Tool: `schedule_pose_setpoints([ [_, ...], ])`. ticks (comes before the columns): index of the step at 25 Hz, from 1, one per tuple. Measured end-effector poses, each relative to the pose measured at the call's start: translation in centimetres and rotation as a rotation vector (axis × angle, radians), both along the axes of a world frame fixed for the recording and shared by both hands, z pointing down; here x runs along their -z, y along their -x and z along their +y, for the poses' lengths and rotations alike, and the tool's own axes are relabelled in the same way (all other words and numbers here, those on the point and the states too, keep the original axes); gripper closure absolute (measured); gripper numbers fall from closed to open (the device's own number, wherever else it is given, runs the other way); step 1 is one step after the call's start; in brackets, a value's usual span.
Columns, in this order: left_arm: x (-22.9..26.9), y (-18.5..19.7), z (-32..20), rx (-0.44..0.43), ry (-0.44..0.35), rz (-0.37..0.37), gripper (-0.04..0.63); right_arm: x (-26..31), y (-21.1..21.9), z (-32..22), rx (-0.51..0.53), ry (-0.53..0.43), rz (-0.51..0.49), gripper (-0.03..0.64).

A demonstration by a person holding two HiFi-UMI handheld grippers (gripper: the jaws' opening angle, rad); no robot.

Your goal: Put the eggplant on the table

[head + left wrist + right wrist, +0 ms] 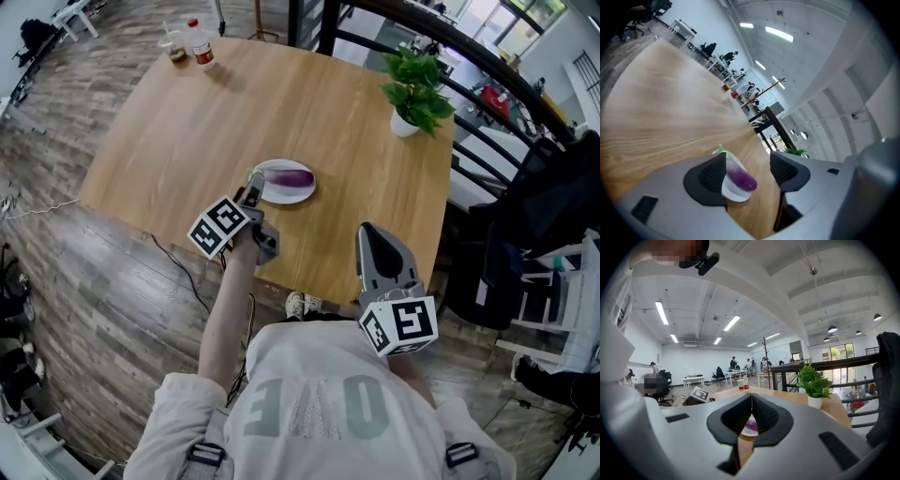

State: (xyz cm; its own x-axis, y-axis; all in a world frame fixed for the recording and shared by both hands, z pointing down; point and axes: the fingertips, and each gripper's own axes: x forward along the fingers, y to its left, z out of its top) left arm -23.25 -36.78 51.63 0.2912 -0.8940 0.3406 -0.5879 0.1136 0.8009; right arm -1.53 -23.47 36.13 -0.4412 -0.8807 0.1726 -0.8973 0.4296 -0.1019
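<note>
eggplant (293, 177): on plate (277, 196), mid frame
left gripper (251, 195): jaws apart, empty, just left of plate
right gripper (368, 231): jaws together, lower right

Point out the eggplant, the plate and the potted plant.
eggplant (293, 177), head view, middle of its purple body.
plate (279, 195), head view, bare white part near the rim.
potted plant (417, 82), head view, its green leaves.

eggplant (293, 177): purple, green stem, lying flat | on white plate (281, 196) | wooden table (281, 94), near its front edge
</note>
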Motion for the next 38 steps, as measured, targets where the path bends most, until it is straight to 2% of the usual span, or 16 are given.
schedule_pose_setpoints([
  [6,9.0,-0.3,0.5,-0.050,-0.245,-0.250,0.319,1.9,2.1,-1.3,0.043,-0.060,-0.014,0.598],
  [10,15.2,-0.1,1.9,-0.050,-0.421,-0.511,0.319,3.6,3.2,-2.3,0.056,-0.118,-0.019,0.598],
  [12,18.1,-0.3,2.9,-0.045,-0.501,-0.612,0.319,4.2,3.7,-2.7,0.059,-0.139,-0.023,0.598],
  [16,22.9,-1.6,5.4,-0.055,-0.649,-0.769,0.319,4.8,4.6,-3.1,0.072,-0.161,-0.033,0.598],
  [21,24.5,-4.8,7.9,-0.161,-0.785,-0.913,0.333,4.6,5.3,-3.2,0.070,-0.149,-0.056,0.598],
  [22,24.5,-5.3,8.4,-0.174,-0.799,-0.923,0.426,4.6,5.4,-3.2,0.070,-0.144,-0.059,0.598],
  [23,24.3,-5.6,8.9,-0.187,-0.804,-0.924,0.554,4.6,5.6,-3.1,0.072,-0.143,-0.060,0.598],
  [24,23.9,-5.7,9.3,-0.201,-0.798,-0.924,0.588,4.6,5.7,-3.0,0.076,-0.146,-0.057,0.598],
  [28,22.8,-5.2,9.8,-0.201,-0.747,-0.949,0.588,4.2,6.2,-2.8,0.086,-0.156,-0.015,0.598],
  [34,23.4,-4.2,9.9,-0.173,-0.743,-0.982,0.588,3.8,6.4,-2.4,0.094,-0.145,-0.006,0.598],
  [38,23.3,-4.0,10.1,-0.154,-0.735,-1.038,0.588,3.7,6.3,-2.3,0.086,-0.132,-0.007,0.598],
])
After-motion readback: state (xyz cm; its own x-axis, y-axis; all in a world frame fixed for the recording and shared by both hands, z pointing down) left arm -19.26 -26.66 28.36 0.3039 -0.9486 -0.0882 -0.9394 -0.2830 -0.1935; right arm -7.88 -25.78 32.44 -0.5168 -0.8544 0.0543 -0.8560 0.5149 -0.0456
